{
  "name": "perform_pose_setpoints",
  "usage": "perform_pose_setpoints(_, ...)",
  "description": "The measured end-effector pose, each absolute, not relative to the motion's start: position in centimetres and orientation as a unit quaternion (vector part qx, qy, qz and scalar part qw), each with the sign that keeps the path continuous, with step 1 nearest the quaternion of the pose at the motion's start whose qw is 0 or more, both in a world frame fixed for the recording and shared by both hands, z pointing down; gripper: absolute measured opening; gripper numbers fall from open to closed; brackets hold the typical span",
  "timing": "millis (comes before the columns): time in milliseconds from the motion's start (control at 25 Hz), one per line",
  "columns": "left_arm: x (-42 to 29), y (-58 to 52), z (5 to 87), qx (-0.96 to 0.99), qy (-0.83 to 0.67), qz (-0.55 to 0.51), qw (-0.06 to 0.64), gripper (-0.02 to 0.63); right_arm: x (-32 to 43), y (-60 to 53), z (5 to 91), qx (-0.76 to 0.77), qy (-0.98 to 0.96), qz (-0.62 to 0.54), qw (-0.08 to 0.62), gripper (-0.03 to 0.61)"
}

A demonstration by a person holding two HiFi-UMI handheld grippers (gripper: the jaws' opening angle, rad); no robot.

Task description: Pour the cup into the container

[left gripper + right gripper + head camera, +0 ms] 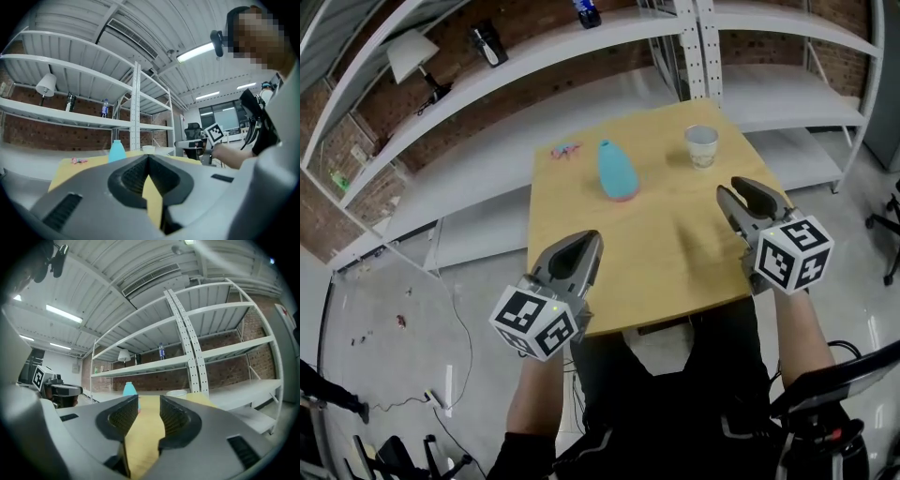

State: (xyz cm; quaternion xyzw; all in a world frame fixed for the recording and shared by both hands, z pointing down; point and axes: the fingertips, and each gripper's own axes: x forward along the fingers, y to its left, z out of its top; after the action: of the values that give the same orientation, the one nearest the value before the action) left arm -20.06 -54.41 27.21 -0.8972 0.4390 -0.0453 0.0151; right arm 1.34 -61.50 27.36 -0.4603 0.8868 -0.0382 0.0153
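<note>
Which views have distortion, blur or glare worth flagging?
Head view: shelf rails bow from the wide lens; table, cup and blue container are sharp and evenly lit, with only soft shadows. Left gripper view: heavy fisheye, dark vignetted corners, bright ceiling strip light. Right gripper view: same fisheye and vignette; ceiling lights bright, with no glare on the table.

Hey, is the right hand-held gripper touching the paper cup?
Apart. In the head view, a stretch of bare table lies between the right hand-held gripper and the paper cup.
</note>
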Motion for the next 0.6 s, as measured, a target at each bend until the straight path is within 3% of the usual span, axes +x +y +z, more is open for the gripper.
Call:
perform_pose_setpoints(120,-19.7,-56.9,27.6,-0.911,0.409,-0.049,0.002,-0.006,1.5,-64.8,27.5,-0.469,0.882,-0.041,0.007,0.192)
perform_pose_setpoints(600,-17.8,-62.1,29.9,-0.955,0.289,-0.059,-0.024,-0.006,1.5,-73.8,30.4,-0.488,0.867,-0.077,-0.055,0.319)
